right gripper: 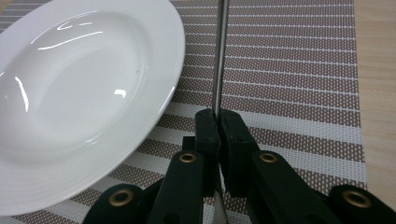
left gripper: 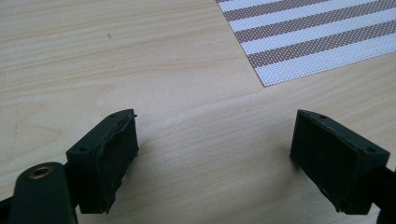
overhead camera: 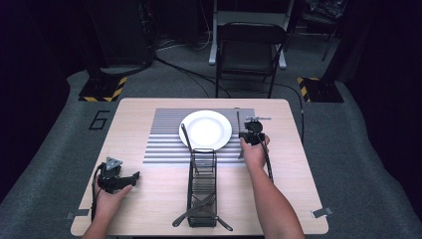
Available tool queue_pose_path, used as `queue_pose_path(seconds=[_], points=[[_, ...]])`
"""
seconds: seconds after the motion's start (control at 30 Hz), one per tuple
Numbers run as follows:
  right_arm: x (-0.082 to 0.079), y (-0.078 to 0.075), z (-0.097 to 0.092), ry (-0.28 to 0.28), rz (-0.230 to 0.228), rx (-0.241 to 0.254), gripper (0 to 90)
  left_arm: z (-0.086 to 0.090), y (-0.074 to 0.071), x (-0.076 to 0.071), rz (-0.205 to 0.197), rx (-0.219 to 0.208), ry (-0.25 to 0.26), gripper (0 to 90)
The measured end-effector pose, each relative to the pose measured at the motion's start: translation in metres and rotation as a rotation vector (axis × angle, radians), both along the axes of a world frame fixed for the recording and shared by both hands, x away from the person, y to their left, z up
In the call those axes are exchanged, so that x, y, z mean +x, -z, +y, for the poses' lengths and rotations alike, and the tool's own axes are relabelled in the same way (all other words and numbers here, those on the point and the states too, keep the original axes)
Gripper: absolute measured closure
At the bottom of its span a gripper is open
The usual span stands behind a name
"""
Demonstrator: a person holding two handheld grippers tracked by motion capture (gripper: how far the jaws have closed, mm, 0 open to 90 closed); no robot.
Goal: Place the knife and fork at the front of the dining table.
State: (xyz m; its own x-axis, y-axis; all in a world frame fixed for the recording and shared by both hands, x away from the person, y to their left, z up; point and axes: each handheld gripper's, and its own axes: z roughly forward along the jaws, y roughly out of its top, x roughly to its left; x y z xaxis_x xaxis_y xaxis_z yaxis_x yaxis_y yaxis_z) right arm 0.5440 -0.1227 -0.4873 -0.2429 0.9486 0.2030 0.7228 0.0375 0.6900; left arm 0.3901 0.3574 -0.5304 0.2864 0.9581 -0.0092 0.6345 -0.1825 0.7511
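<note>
The knife (right gripper: 219, 56), a slim metal piece of cutlery whose far end ran out of the top of the right gripper view, was clamped between the jaws of the right gripper (right gripper: 218, 122), which were pressed together on it with only its thin shaft between the pads. From the pads it ran straight ahead, away from the jaws, over the striped placemat (right gripper: 289, 70), and just to the left of the jaws lay the white plate (right gripper: 84, 93), its rim close beside the knife but apart from it. The high view added what the gripper view could not: the right gripper (overhead camera: 252, 133) sat at the plate's (overhead camera: 205, 129) right side, and nearer the person stood a black wire caddy (overhead camera: 202, 186) with more cutlery lying in it and a dark utensil (overhead camera: 186, 138) leaning from it onto the plate. The left gripper (overhead camera: 119, 179) rested low over the bench (overhead camera: 149, 209), well apart from the knife; in its own view the jaws stood wide apart with nothing between them, bare wood beneath and a corner of the placemat (left gripper: 308, 37) ahead to the right.
</note>
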Motion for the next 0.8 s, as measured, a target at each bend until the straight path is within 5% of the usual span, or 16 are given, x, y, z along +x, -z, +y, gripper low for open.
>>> queue_pose_path(seconds=[0.53,0.8], points=[[0.006,0.008,0.001,0.080,0.058,0.012,87.2,0.000,0.000,0.000,0.000,0.000,0.000,14.5],[0.010,0.006,0.011,0.089,0.068,-0.038,87.3,0.000,0.000,0.000,0.000,0.000,0.000,14.5]])
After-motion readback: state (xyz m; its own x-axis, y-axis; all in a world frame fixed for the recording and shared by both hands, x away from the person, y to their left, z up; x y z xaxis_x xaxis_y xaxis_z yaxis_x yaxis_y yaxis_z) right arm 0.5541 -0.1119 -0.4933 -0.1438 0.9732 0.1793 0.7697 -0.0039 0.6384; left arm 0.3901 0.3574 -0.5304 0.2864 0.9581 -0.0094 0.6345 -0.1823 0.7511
